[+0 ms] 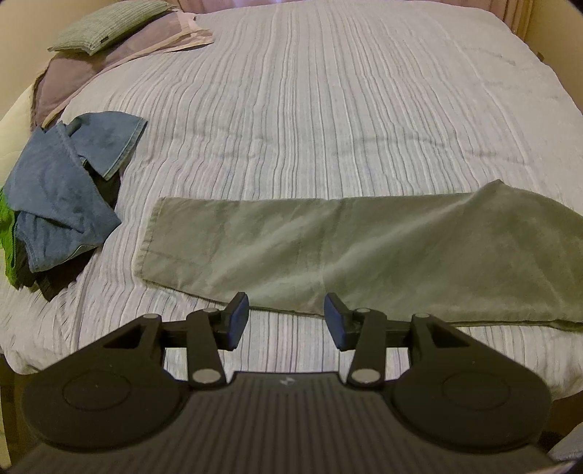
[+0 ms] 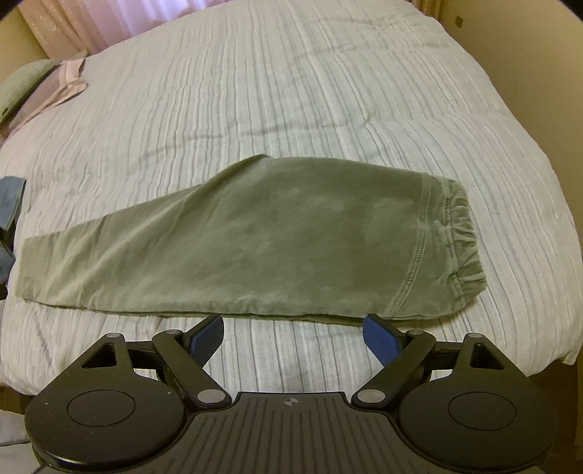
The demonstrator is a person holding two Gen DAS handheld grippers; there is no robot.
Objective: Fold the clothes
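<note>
1. Nearest the near hem of the olive-green velvety trousers (image 1: pixel 364 251), the black left gripper with blue pads (image 1: pixel 287 321) hovers with its jaws spread moderately wide, nothing between them, pad tips just over that hem.
2. Along the same near edge of the trousers (image 2: pixel 255 237), the black right gripper with blue pads (image 2: pixel 293 337) sits just short of the hem, jaws very wide and empty, only the bedcover showing between them.
3. The trousers themselves lie flat across the pale grey striped quilted bedcover (image 1: pixel 309 109), folded lengthwise with one leg on the other. They run side to side along the bed's near edge.
4. In the right wrist view, the gathered elastic waistband (image 2: pixel 462 237) is the trousers' right-hand end, and the leg cuffs (image 2: pixel 27 269) are the left-hand end.
5. Just beyond the trousers' cuff end, to the left, sits a crumpled heap of clothes: a blue denim-coloured garment (image 1: pixel 62 189) on top, a bright green cloth (image 1: pixel 7 237) and dark fabric (image 1: pixel 54 280) under it. The heap stays apart from the trousers.
6. Far beyond the trousers at the upper left lie a mauve pillow (image 1: pixel 109 62) and a green knitted cushion (image 1: pixel 109 25) resting on it.
7. Farthest beyond the trousers, in the right wrist view, pink curtains (image 2: pixel 91 22) hang at the head of the bed.
</note>
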